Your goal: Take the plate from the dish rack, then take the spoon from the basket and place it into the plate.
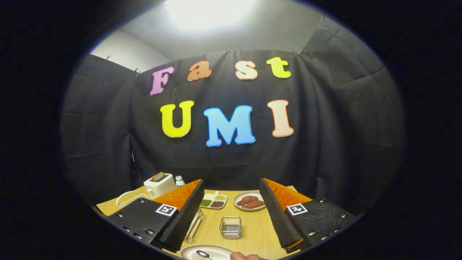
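Your gripper (231, 218) hangs above the table (252, 234) with its jaws spread wide and nothing between them. The 1 plate (205, 251) lies at 6 o'clock below the jaws, and the 1 spoon (203, 254) rests in it; fingertips of a hand (245, 256) show just beside its rim. 1 small wire basket (231, 227) stands between the jaws. At 12 o'clock beyond them sit 1 dish of sausages (249, 201) and 1 divided tray (213, 200). At 10 o'clock: 1 toaster (158, 184), 1 bottle (179, 180), 1 dish rack (128, 198). No label is readable.
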`<control>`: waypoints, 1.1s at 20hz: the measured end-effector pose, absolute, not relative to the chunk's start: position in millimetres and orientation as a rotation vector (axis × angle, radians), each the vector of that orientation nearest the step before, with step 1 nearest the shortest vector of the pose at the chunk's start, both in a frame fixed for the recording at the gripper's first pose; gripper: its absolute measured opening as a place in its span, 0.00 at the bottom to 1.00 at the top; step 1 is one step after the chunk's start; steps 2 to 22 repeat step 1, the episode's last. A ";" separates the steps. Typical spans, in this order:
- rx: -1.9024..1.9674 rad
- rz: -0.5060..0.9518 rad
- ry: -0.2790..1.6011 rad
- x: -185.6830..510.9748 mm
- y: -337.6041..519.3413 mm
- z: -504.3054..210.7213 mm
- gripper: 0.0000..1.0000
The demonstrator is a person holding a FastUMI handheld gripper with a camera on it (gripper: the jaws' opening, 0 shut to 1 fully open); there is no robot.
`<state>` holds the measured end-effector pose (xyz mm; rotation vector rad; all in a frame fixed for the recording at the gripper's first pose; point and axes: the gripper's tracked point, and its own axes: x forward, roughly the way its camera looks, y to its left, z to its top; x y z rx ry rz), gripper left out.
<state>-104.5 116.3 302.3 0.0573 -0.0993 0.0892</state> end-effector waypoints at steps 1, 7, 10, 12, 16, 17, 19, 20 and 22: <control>0.059 0.069 -0.114 -105.4 109.0 305.3 0.95; 0.059 0.069 -0.114 -105.4 109.0 305.3 0.95; 0.059 0.069 -0.114 -105.4 109.0 305.3 0.95; 0.059 0.069 -0.114 -105.4 109.0 305.3 0.95; 0.059 0.069 -0.114 -105.4 109.0 305.3 0.95; 0.059 0.069 -0.114 -105.4 109.0 305.3 0.95; 0.059 0.069 -0.114 -105.4 109.0 305.3 0.95; 0.059 0.069 -0.114 -105.4 109.0 305.3 0.95; 0.059 0.069 -0.114 -105.4 109.0 305.3 0.95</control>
